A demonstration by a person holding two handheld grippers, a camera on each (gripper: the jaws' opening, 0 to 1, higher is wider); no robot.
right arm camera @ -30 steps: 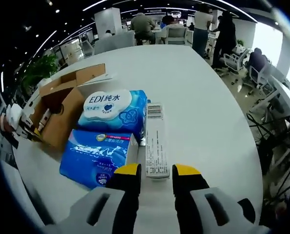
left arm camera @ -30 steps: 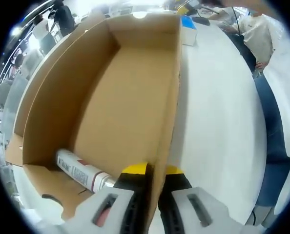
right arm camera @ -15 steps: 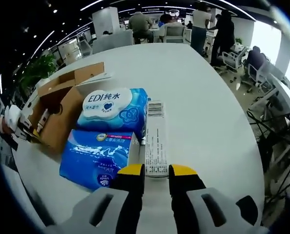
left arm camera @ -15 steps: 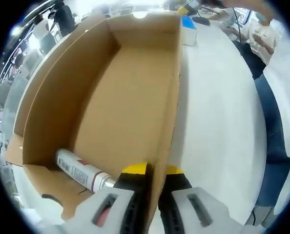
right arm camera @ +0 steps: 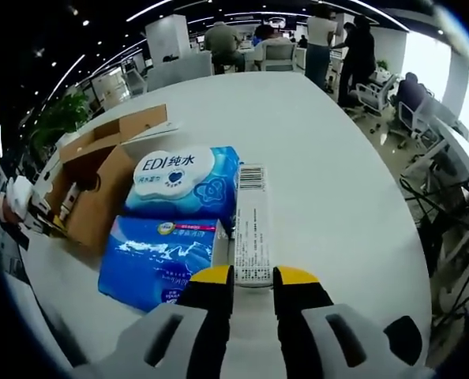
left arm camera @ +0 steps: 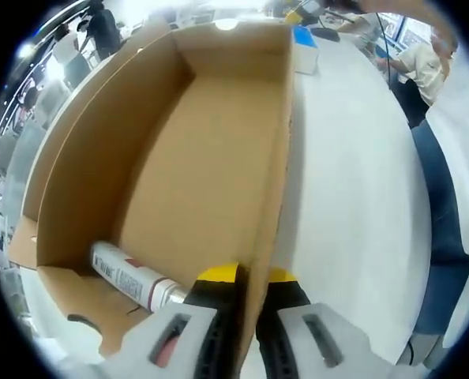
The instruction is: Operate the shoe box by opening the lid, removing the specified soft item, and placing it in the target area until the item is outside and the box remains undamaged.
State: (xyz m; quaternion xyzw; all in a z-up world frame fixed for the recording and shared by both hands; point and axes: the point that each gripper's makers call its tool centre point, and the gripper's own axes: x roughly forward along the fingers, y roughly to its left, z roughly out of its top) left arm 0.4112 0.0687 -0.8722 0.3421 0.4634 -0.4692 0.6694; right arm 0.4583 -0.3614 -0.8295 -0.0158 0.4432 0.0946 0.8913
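Table (right arm camera: pixel 329 158) first: the big white top carries everything in the right gripper view, with seated and standing people far behind it. Next in size, the open cardboard shoe box (left arm camera: pixel 203 166) spreads across the left gripper view exactly as it did a second ago, lid folded away, and in the right gripper view it sits at the left of the table. The left gripper (left arm camera: pixel 249 278) stays clamped on the box's near side wall, one yellow-tipped jaw inside, one outside, pressed against the cardboard. A white tube (left arm camera: pixel 132 278) with a silver cap lies in the box's near corner, unmoved.

Over to the right gripper view: two soft packs lie side by side outside the box, the white-and-blue wipes pack (right arm camera: pixel 183 183) farther off and the blue tissue pack (right arm camera: pixel 159 257) nearer, touching each other. Just beside them lies the long white carton (right arm camera: pixel 253 229) with a barcode at its far end. Here's the change: the right gripper (right arm camera: pixel 253 275) had its jaws spread a second ago; now they are drawn in and pinch the carton's near end, as they did half a second back.
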